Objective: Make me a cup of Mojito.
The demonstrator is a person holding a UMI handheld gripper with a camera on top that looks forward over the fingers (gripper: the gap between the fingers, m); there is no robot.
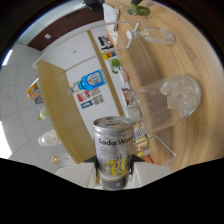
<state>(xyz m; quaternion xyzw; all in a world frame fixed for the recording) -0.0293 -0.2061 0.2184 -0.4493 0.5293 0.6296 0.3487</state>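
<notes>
At the lower centre of the frame, a can [113,150] labelled "Soda Water" stands between the fingers [112,170]. Only the dark tips of the fingers show, one at each side of the can's lower half; the rest is cut off by the black area across the bottom of the frame. The tips appear to press on the can from both sides, pinching it. The base of the can is hidden by the same black area. The lower label carries yellow print that is too small to read.

The view is rotated, so the wooden table [200,75] fills the right side of the frame. On it, right of centre, a clear glass [170,102] holds ice cubes [181,92]. It lies beyond the can and apart from it. At the upper right, a second clear glass object [157,35] is seen; its shape is hard to make out. At the top, a small dish [138,10] with something green is partly cut off.

In the centre, a white panel [95,85] carries printed labels that are too small to read.
</notes>
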